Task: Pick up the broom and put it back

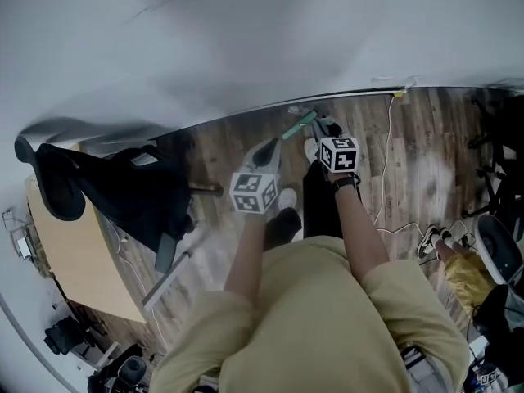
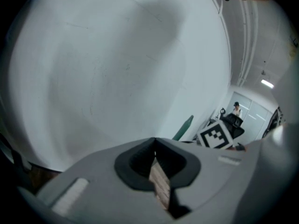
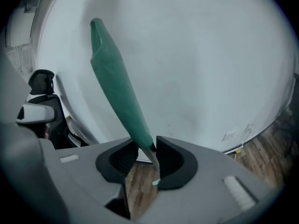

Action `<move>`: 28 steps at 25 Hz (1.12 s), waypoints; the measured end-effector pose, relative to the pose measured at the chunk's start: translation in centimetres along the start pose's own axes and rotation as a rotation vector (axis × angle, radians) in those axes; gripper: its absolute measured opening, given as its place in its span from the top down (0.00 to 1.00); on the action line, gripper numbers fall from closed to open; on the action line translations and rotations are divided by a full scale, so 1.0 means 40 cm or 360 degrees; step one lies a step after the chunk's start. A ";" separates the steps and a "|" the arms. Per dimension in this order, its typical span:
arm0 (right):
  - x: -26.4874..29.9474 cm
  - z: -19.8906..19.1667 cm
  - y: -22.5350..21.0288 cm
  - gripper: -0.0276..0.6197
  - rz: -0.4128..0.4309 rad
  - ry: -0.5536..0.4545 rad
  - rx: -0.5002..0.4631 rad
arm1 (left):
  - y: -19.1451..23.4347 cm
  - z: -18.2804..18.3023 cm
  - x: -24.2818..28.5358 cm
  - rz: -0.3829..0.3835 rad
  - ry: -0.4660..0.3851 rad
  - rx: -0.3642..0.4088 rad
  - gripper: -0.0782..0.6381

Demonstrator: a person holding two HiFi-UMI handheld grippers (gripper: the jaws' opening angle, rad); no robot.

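Up from lower centre toward the upper left, the green broom (image 3: 117, 83) slants across the white wall (image 3: 210, 69) — my right gripper (image 3: 147, 146) is clamped on its handle. My left gripper (image 2: 154, 143) sits closed — nothing in it.

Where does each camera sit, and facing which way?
Head view: on the person's head, looking steeply down at the floor; torso, forearms, left gripper, right gripper show.
Left gripper view: on that gripper, facing the white wall; shut, empty jaws show.
Right gripper view: on that gripper, facing the wall; jaws grip the broom handle.
Shared: all three show that handle.
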State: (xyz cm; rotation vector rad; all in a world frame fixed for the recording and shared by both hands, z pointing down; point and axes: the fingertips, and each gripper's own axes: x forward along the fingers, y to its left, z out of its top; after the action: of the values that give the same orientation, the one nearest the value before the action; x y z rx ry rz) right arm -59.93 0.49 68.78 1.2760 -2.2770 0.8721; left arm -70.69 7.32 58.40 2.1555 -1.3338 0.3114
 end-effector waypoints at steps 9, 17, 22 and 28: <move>-0.323 0.205 0.143 0.78 -0.0082 -0.0416 0.0008 | -0.162 0.219 -0.148 -0.0202 -0.0204 0.0272 0.88; -0.558 0.331 0.219 0.79 -0.0196 -0.0730 -0.0036 | -0.260 0.371 -0.292 -0.0167 -0.0423 0.0434 0.88; -0.658 0.425 0.286 0.79 -0.0205 -0.0753 -0.0097 | -0.286 0.458 -0.371 -0.0089 -0.0572 0.0518 0.89; -0.775 0.507 0.371 0.79 -0.0195 -0.0883 -0.0176 | -0.336 0.522 -0.441 -0.0025 -0.0658 0.0678 0.90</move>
State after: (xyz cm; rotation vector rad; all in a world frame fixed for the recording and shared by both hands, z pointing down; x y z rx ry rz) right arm -57.49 11.66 30.55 1.7495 -2.5659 0.3678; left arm -69.37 12.64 28.44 2.6933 -1.5839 0.1553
